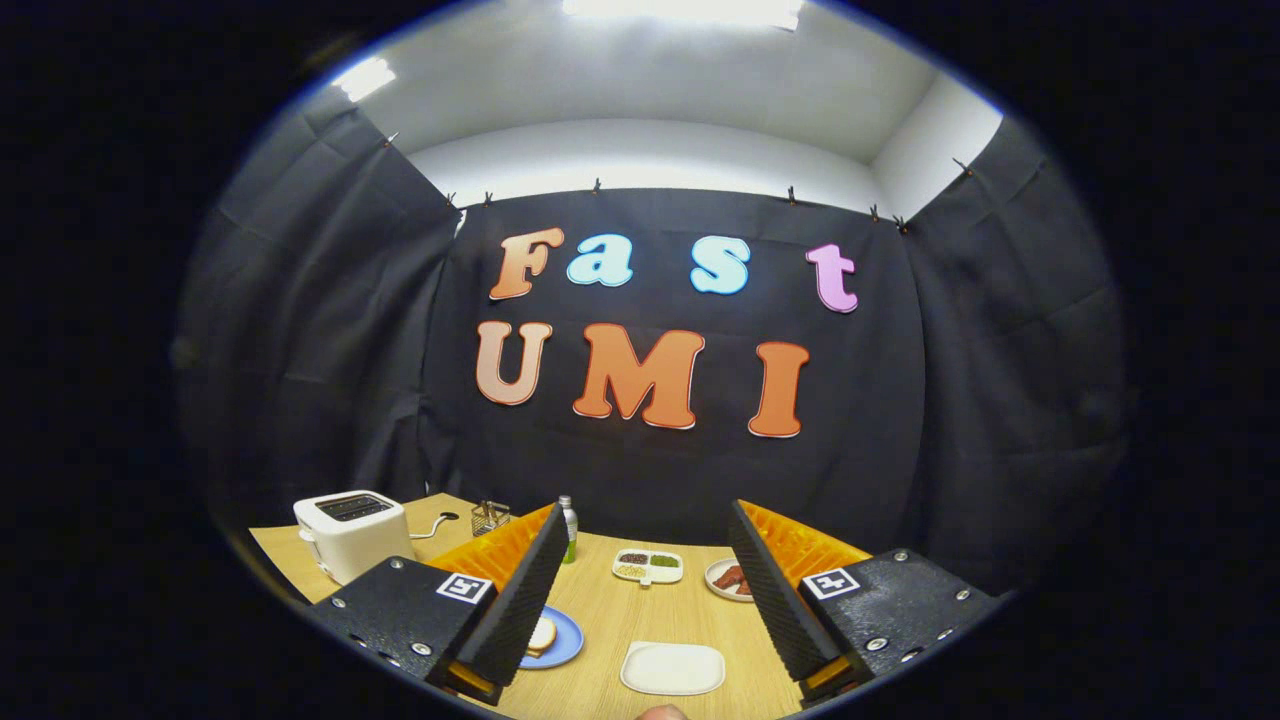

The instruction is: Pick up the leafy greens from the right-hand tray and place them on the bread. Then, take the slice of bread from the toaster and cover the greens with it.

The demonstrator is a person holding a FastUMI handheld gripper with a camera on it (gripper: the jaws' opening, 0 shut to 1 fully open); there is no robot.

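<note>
Between the two spread fingers of the claw, which stands wide and holds nothing, lies a stretch of bare wooden tabletop. Held high and level above the near edge, the claw looks over the whole layout, a stance that fits either a survey ahead of a reach or a pull-back after one.

Just ahead of the fingers, near the middle, sits a white rounded tray; its surface looks bare, and I can make out no greens on it. To the left, half hidden behind the left finger, a blue plate carries a slice of bread, set low and flat so that things can be laid on it. Whether anything already lies on that slice I cannot tell, since the finger covers much of it.

Farther off, a white divided dish holds small portions, one compartment green, perhaps the leafy greens, though too small to be sure. Right of it stands a small plate with reddish-brown pieces. A green bottle and a wire rack stand at the far side.

Far left, the white toaster shows its slots upward; whether bread sits inside is not clear.
</note>
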